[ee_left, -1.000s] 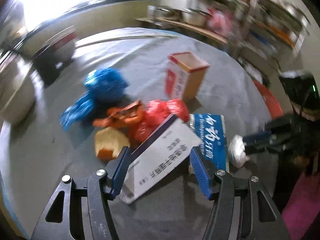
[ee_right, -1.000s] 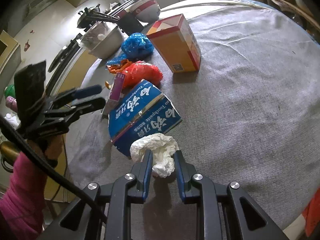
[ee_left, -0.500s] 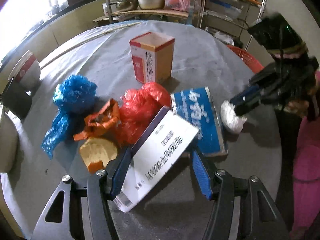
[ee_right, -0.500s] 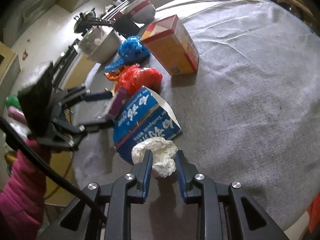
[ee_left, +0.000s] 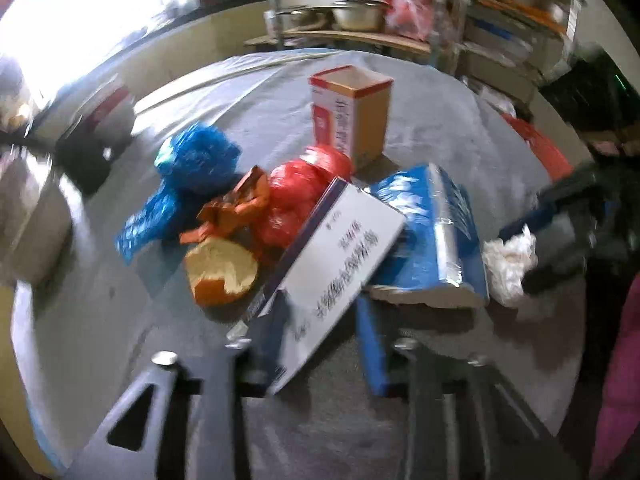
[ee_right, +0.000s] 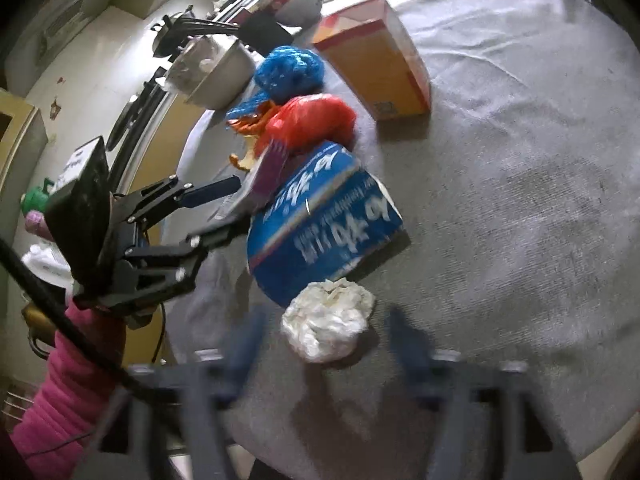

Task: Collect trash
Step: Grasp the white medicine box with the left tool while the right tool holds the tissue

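While our left gripper [ee_left: 320, 332] is closing its jaws around the white flat box [ee_left: 340, 248], we should let both pads seat squarely on its two long edges before lifting; in the left wrist view the box sits tilted between the fingers, propped on the red plastic bag [ee_left: 300, 196] and the blue toothpaste carton [ee_left: 432, 236], and the blur keeps us from telling whether the pads already press on it. Our right gripper [ee_right: 324, 344] is opening, its fingers standing well apart on either side of the crumpled white tissue [ee_right: 328, 320], which lies free on the grey table [ee_right: 520, 200] just beside the blue carton. We judge the step in hand to be taking the flat box, so a firm, centred pinch matters: a thin carton caught by one corner will likely swivel and slip. Lifting it straight up would avoid dragging the orange peel [ee_left: 220, 276], the orange wrapper [ee_left: 236, 208] and the blue plastic bag [ee_left: 192, 176] heaped to its left. Behind the heap the upright orange box [ee_left: 352, 116] stands alone, and nothing crowds it. With the tissue loose, we should mind that a sweep of either gripper does not knock it off the table edge.
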`<state>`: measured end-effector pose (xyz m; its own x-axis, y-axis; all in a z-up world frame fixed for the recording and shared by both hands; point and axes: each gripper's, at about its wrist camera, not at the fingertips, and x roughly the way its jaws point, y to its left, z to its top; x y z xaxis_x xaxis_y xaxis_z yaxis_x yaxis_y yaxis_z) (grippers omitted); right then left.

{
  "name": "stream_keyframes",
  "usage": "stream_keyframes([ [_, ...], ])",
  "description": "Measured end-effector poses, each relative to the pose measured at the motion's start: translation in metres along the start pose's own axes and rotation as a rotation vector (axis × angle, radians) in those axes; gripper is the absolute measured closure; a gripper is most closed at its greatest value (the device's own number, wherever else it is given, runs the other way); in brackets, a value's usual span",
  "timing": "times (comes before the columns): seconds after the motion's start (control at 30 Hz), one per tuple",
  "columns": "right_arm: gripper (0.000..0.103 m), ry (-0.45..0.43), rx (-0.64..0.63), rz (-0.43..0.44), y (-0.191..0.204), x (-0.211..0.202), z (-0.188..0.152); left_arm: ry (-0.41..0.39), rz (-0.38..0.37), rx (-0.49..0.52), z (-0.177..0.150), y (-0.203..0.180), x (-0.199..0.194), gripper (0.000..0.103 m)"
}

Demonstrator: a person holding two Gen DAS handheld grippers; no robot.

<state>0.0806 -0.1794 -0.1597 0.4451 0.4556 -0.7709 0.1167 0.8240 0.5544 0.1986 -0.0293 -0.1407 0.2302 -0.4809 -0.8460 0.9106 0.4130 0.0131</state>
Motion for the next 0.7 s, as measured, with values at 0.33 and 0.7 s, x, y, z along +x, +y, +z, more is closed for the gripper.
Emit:
stream_keyframes([
  [0.33,0.064,-0.061,-0.203,-0.145,0.033,0.002,-0.021,-0.021,0.105,-0.064,-0.002,-0.011,-0.007,0.078],
  [0.7,0.064,-0.103,-0.091,-0.15,-0.003,-0.025,-0.012,0.129,0.099,0.07,0.015,-0.008,0.031,0.044],
])
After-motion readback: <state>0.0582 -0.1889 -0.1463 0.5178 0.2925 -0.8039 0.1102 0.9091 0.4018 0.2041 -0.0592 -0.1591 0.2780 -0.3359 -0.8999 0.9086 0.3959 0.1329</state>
